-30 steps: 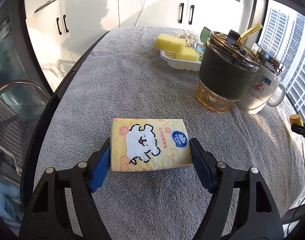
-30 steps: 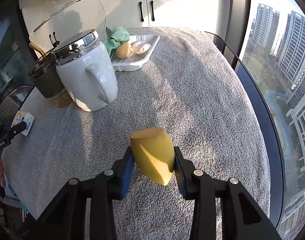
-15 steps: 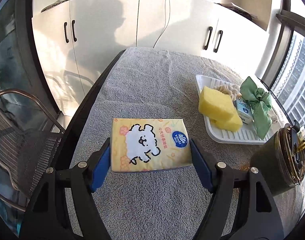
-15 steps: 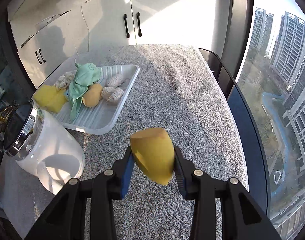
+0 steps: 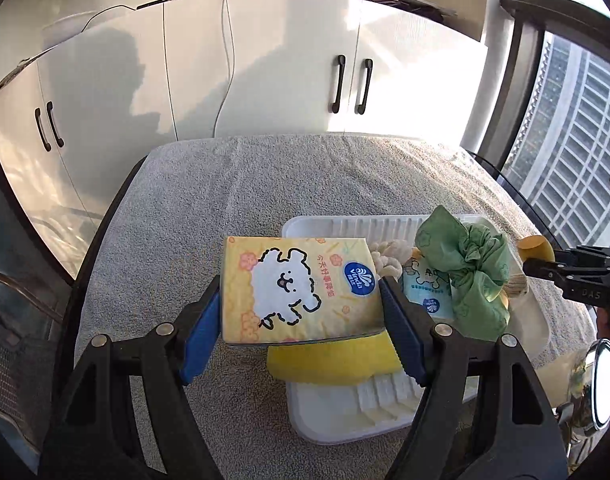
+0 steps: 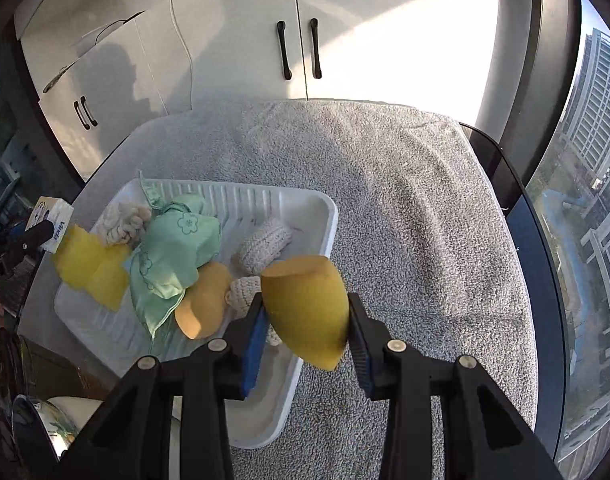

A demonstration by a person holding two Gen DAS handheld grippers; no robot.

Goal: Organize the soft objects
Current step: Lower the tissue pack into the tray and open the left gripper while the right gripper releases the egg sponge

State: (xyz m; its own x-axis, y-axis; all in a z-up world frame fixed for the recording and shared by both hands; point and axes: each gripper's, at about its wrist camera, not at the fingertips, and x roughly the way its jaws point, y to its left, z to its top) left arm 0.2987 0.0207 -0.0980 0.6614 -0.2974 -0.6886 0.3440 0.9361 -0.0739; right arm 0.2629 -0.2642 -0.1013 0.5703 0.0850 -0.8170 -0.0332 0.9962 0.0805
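1. The left gripper [image 5: 301, 304] pinches a yellow tissue pack [image 5: 299, 286] with a cartoon sheep, its blue pads [image 5: 199, 338] pressed against the pack's two short sides. The pack hangs in the air over the near-left part of a white ribbed tray [image 5: 369, 226].
2. The right gripper [image 6: 305, 320] pinches a yellow egg-shaped sponge [image 6: 307, 308] between its pads, clear of the surface, over the tray's [image 6: 305, 376] right rim.
3. The tray sits on a grey towel [image 5: 233, 184] that covers the table, toward the towel's left side in the right wrist view.
4. Only the left wrist view shows a small pale-blue tissue pack [image 5: 425, 286] in the tray, tucked under a green knotted cloth [image 5: 469, 272], and a yellow sponge block [image 5: 329, 360] lying partly over the tray's left rim, below the held pack.
5. Only the right wrist view shows the tray's right half — a second egg-shaped sponge [image 6: 203, 304] beside the green cloth [image 6: 173, 256], and two knitted cream pads [image 6: 267, 242] near the right rim.
6. Both views catch a cream rope knot [image 6: 123, 220] at the tray's far-left corner.
7. Each camera sees the other gripper at its frame edge — the right one [image 5: 545, 266] with its sponge [image 5: 537, 246] in the left wrist view, the left one with its pack [image 6: 55, 218] in the right wrist view.
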